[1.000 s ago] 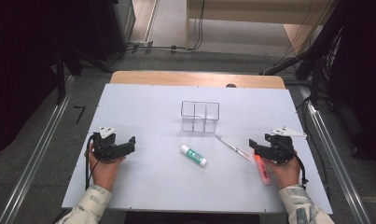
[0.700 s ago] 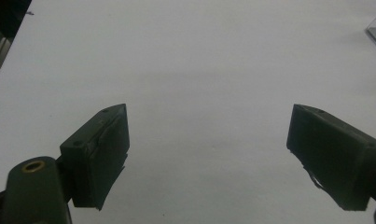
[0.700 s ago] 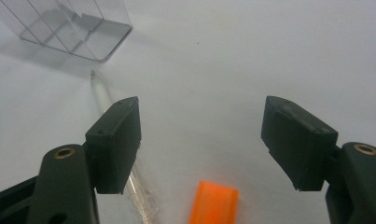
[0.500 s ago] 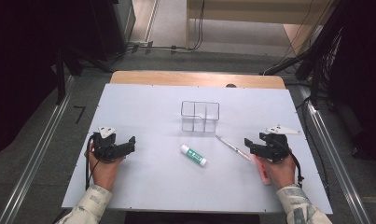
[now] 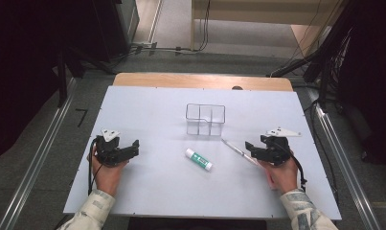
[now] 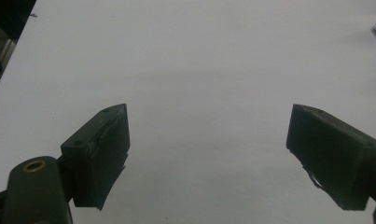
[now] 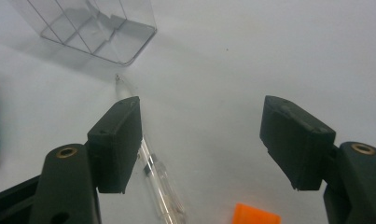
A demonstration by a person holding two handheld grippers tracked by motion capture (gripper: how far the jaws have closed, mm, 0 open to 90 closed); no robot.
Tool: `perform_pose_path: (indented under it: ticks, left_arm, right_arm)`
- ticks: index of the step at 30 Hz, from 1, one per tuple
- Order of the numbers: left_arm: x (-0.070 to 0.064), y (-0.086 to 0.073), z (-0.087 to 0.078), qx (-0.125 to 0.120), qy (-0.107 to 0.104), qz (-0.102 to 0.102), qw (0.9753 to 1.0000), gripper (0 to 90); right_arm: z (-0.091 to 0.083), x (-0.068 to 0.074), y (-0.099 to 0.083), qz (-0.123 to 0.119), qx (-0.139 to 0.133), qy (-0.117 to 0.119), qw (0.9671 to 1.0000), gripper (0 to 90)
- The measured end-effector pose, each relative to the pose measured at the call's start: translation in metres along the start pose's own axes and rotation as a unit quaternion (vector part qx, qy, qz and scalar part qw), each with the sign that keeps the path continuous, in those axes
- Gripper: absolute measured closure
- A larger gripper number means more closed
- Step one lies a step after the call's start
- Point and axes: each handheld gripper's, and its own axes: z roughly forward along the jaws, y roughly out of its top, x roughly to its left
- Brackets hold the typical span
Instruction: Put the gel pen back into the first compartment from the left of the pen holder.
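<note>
Left claw [image 5: 131, 147] sits lower left of the high frame on the white bench [image 5: 157, 191], released: jaws wide apart over bare surface in the left gripper view, nothing between them. Right claw [image 5: 250, 148] at lower right, also released, jaws spread. Clear pen [image 5: 237, 151] lies diagonally just off its tips; in the right gripper view the pen [image 7: 153, 172] runs under the left-hand jaw, not gripped. Orange item [image 7: 256, 214] at the bottom edge of that view, between the jaws, mostly cut off, so can't tell what it is. Clear divided box [image 5: 205, 119] at frame centre, upright, near the pen's far tip. White-and-green tube [image 5: 198, 159] lies flat just below centre, between the two claws, apart from both.
</note>
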Motion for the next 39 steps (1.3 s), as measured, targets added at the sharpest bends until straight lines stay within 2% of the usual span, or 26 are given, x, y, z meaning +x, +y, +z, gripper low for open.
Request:
perform_pose_path:
  ticks: [10,39]
  left_arm:
    - [0.0,0.0,0.0,-0.001,0.001,-0.001,1.0,14.0]
    - [0.0,0.0,0.002,-0.001,-0.002,-0.004,1.0,14.0]
  right_arm:
    - [0.01,0.014,0.006,-0.015,0.002,0.009,0.9999,30.0]
    - [0.036,0.037,0.011,-0.035,0.017,0.019,0.9991,34.8]
